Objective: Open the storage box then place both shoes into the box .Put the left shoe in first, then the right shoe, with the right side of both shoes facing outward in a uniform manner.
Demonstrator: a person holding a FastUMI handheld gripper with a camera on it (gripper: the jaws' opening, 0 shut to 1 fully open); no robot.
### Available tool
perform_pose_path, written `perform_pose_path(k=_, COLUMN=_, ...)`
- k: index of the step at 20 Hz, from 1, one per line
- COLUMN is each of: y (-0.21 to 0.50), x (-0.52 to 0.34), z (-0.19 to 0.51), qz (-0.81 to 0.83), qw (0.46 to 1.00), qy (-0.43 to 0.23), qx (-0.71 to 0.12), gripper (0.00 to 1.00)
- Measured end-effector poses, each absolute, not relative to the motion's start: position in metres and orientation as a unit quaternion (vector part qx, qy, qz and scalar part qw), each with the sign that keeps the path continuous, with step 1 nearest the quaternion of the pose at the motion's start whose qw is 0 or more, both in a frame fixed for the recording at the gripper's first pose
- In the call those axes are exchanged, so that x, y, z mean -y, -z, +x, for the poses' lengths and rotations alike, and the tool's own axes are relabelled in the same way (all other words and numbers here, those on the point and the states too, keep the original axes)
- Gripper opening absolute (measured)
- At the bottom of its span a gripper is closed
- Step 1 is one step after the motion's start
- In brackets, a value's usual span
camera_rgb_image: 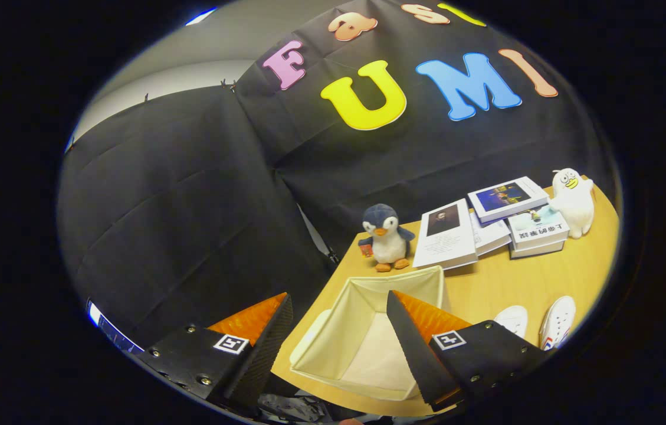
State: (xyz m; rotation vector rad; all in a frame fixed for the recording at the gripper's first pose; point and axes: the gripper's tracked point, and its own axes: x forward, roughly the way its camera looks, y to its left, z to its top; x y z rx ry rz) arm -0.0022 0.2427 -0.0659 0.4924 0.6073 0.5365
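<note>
The gripper [338,313] hangs tilted above the light wooden table [504,283] with its two fingers [409,336] spread wide and nothing between them, and each finger body carries a small square black-and-white marker. The cream fabric storage box [362,330], open at the top and with nothing inside, sits just ahead of the fingers, and the pair of white sneakers [539,321] lies beside the box. Beyond the box stand a blue-grey plush penguin [387,236], several books [486,227] whose cover writing is too small to read, and a white plush duck [571,200].

Cloth-walled booth [179,195], wooden table [521,277]
</note>
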Motion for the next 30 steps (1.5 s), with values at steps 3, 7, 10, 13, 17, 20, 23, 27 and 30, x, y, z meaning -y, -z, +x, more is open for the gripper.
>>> perform_pose_path(k=3, y=0.079, x=-0.213, z=0.001, qz=0.214, qw=0.901, qy=-0.232, qx=-0.297, gripper=0.97)
perform_pose_path(k=7, y=0.109, x=-0.173, z=0.007, qz=0.179, qw=0.913, qy=-0.192, qx=-0.312, gripper=0.97)
perform_pose_path(k=10, y=0.135, x=-0.153, z=0.007, qz=0.168, qw=0.913, qy=-0.172, qx=-0.33, gripper=0.97)
perform_pose_path(k=13, y=0.165, x=-0.135, z=0.003, qz=0.154, qw=0.909, qy=-0.156, qx=-0.354, gripper=0.98)
perform_pose_path(k=17, y=0.207, x=-0.121, z=-0.005, qz=0.142, qw=0.898, qy=-0.142, qx=-0.393, gripper=0.98)
perform_pose_path(k=20, y=0.231, x=-0.117, z=-0.012, qz=0.161, qw=0.883, qy=-0.131, qx=-0.421, gripper=0.97)
perform_pose_path(k=23, y=0.251, x=-0.108, z=-0.018, qz=0.165, qw=0.872, qy=-0.117, qx=-0.445, gripper=0.98)
perform_pose_path(k=27, y=0.278, x=-0.1, z=-0.028, qz=0.165, qw=0.859, qy=-0.105, qx=-0.473, gripper=0.97)
perform_pose_path(k=30, y=0.3, x=-0.097, z=-0.038, qz=0.165, qw=0.846, qy=-0.097, qx=-0.498, gripper=0.89)
